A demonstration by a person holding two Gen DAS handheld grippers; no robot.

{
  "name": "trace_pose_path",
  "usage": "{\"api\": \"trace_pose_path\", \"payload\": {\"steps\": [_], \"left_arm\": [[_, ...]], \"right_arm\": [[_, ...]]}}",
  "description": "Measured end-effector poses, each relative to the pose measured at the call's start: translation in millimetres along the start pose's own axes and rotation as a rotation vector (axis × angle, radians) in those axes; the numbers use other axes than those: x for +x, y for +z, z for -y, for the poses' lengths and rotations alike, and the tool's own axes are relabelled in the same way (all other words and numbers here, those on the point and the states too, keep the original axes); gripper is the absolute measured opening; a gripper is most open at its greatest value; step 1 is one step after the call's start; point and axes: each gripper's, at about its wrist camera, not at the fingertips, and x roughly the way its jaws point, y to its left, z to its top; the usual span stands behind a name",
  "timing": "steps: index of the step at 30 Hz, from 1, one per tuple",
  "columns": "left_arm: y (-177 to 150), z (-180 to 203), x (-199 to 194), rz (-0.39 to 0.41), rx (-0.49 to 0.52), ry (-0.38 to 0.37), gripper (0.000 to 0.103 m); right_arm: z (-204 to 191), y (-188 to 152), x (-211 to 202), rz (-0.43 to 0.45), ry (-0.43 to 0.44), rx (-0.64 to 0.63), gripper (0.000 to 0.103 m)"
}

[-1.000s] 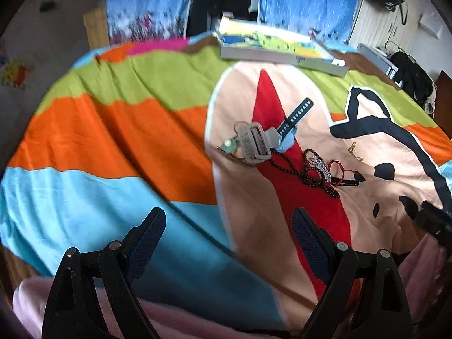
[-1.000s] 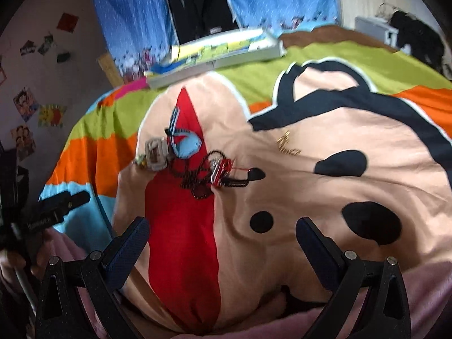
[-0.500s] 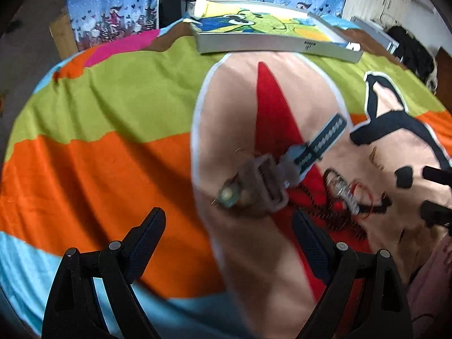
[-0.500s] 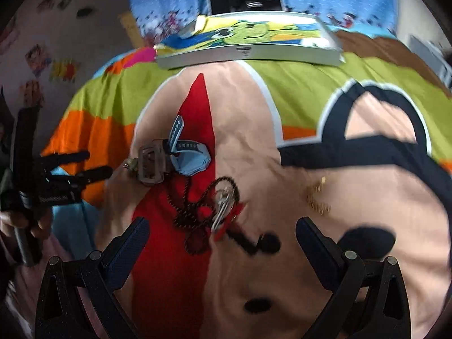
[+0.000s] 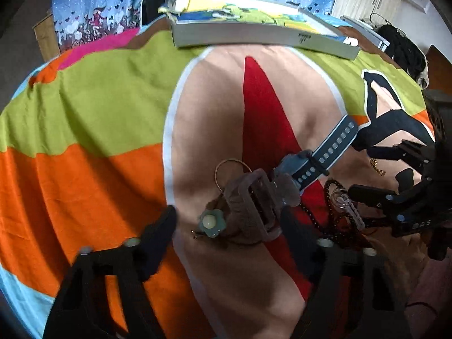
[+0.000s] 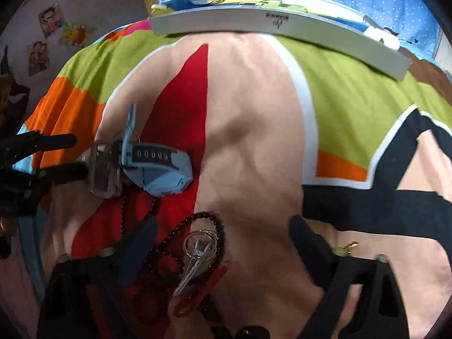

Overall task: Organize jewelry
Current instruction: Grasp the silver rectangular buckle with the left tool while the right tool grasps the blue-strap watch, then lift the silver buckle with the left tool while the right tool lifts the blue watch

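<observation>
Left wrist view: left gripper (image 5: 226,226) fingers wide over the clip (image 5: 251,203) on the bed (image 5: 84,113).
Right gripper (image 6: 223,243) gapes above tangled beads (image 6: 209,220); grabbing one piece might drag the whole pile.

Each view looks forward along its own hand-held gripper, low and close over the bed (image 5: 84,107), toward the flat box (image 5: 254,32) at the far edge. Both share the jewelry pile (image 6: 158,169), and each catches the other hand-held gripper beside it.
</observation>
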Motion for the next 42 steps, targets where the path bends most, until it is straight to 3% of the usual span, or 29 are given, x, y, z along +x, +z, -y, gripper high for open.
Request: {"api": "trace_pose_path", "payload": {"steps": [2,10,12,18,25,29,31,33,42], "left_arm": [[1,0,7,-0.023,-0.012,-0.028,0.049],[5,-4,13,0.000,-0.049,-0.048,0.031],[5,-7,13,0.002,-0.068,-0.059,0.026],[7,-13,10,0.013,-0.092,-0.086,0.010],[4,-7,12,0.005,-0.052,-0.078,0.010],[7,-10,25,-0.070,-0.080,-0.110,0.010],[7,-11,23,-0.062,-0.076,-0.099,0.010],[5,-11,19,-0.045,-0.072,-0.082,0.006],[-4,4,-15,0.075,-0.062,-0.103,0.006]], "right_arm": [[0,-1,3,0.007,0.014,-0.015,0.067],[-11,16,14,0.037,0.059,-0.001,0.061],[-14,20,20,0.031,0.057,-0.009,0.048],[-13,29,26,0.050,0.042,0.018,0.026],[-20,30,26,0.046,0.022,0.017,0.017],[-19,32,28,0.027,0.018,0.036,0.016],[-19,33,29,0.018,0.016,0.048,0.015],[-20,35,28,0.015,0.025,0.063,0.008],[-19,41,1,0.103,0.039,0.144,0.007]]}}
